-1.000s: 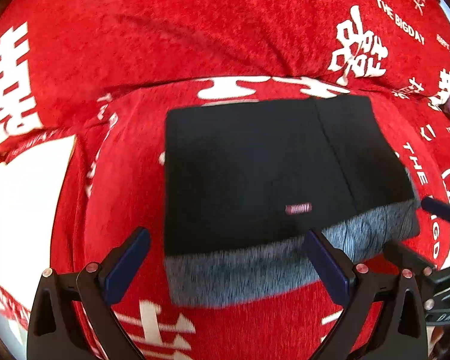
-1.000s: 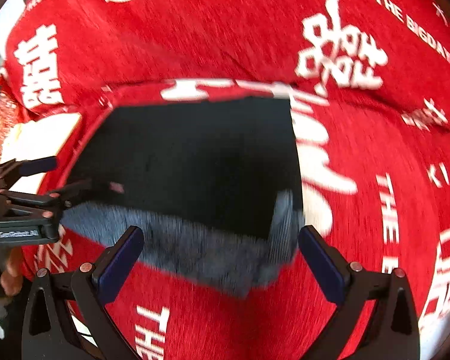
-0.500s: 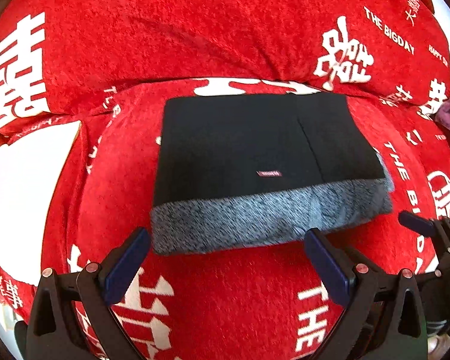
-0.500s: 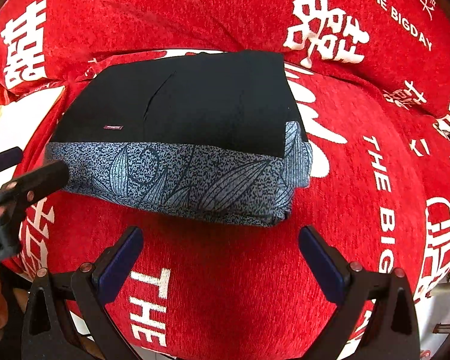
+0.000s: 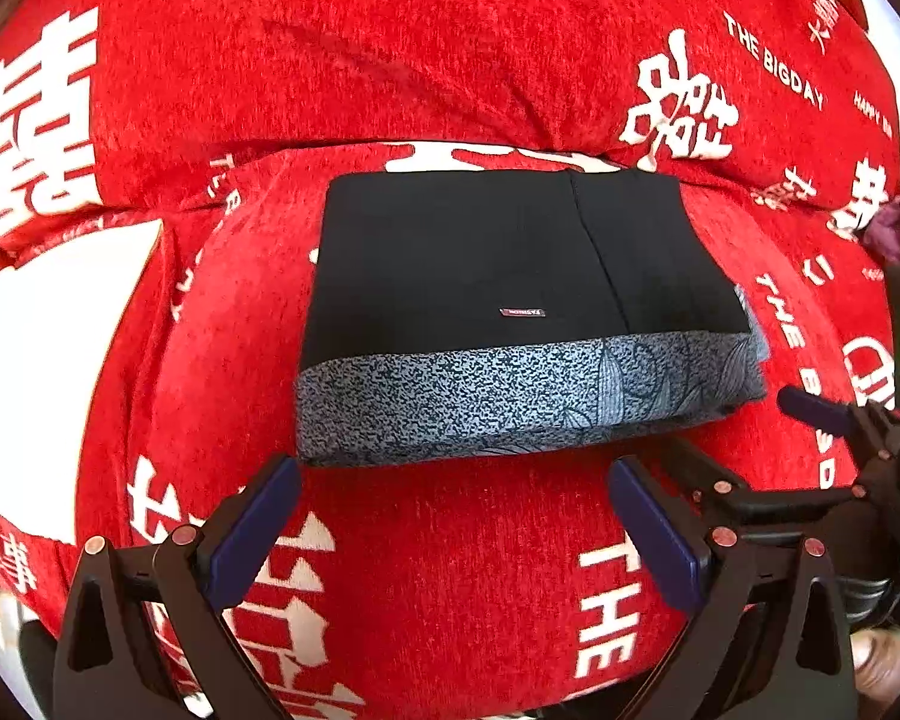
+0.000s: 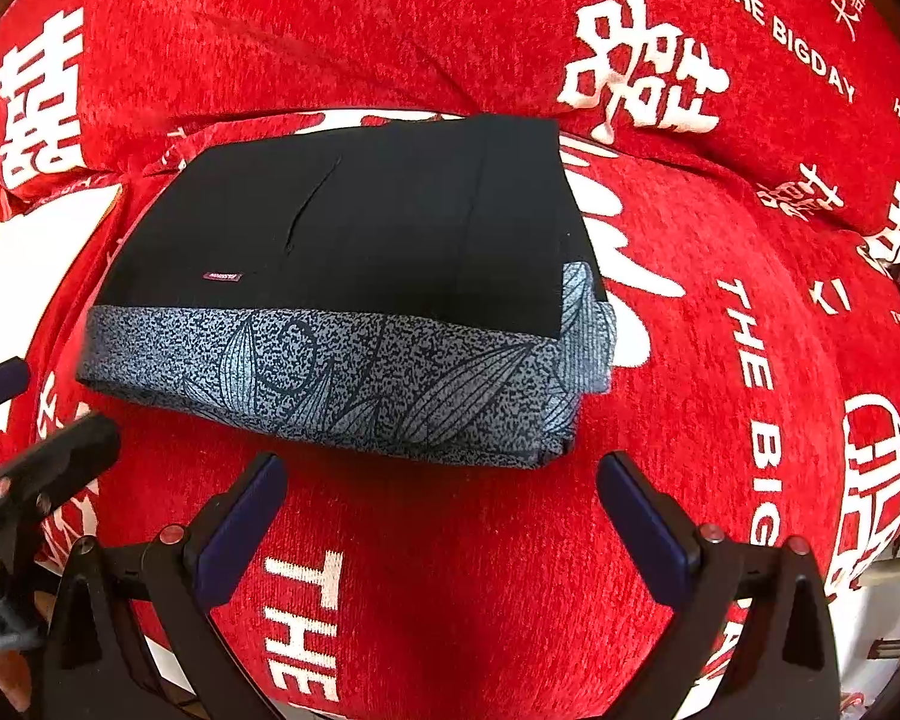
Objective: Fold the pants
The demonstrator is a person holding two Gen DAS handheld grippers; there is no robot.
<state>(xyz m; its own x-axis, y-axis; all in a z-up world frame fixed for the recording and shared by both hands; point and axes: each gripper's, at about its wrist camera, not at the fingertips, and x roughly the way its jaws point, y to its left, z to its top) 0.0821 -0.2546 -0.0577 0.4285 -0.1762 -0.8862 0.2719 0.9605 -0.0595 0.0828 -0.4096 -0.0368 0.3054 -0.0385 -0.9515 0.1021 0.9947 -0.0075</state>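
The pants (image 5: 510,312) lie as a compact rectangle on the red cushion (image 5: 450,570), patterned waistband toward 6 o'clock. The left gripper (image 5: 450,516) and right gripper (image 6: 438,510) hover with fingers wide, holding nothing. Folding looks finished.

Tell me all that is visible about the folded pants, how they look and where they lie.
The folded pants form a compact, flat rectangle of black fabric, with a grey speckled band printed with leaf outlines along the near edge. A small red label sits on the black part. They lie on the red cover with white lettering. Neither tongs touch them; both are open.
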